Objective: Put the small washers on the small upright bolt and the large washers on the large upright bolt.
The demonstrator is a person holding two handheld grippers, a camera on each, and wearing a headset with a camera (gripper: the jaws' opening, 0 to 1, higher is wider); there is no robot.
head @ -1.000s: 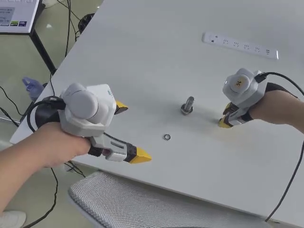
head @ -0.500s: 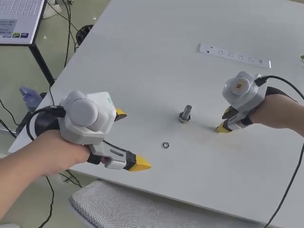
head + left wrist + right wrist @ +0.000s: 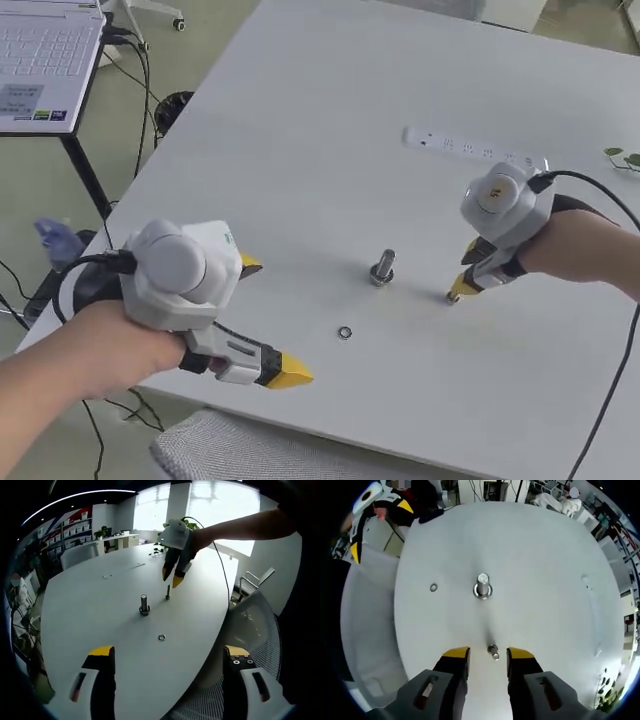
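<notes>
Washer (image 3: 345, 332) looks thin, stiff, light and slippery, best pinched across its rim; left hand-held gripper (image 3: 272, 320) and right hand-held gripper (image 3: 462, 272) stand apart.

White table (image 3: 300, 150): large bolt (image 3: 382, 268), small bolt (image 3: 493, 651) (both upright), one washer (image 3: 345, 332), power strip (image 3: 470, 150).

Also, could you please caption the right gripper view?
Right tool, open, over small silver upright bolt; large silver bolt beyond.
</notes>
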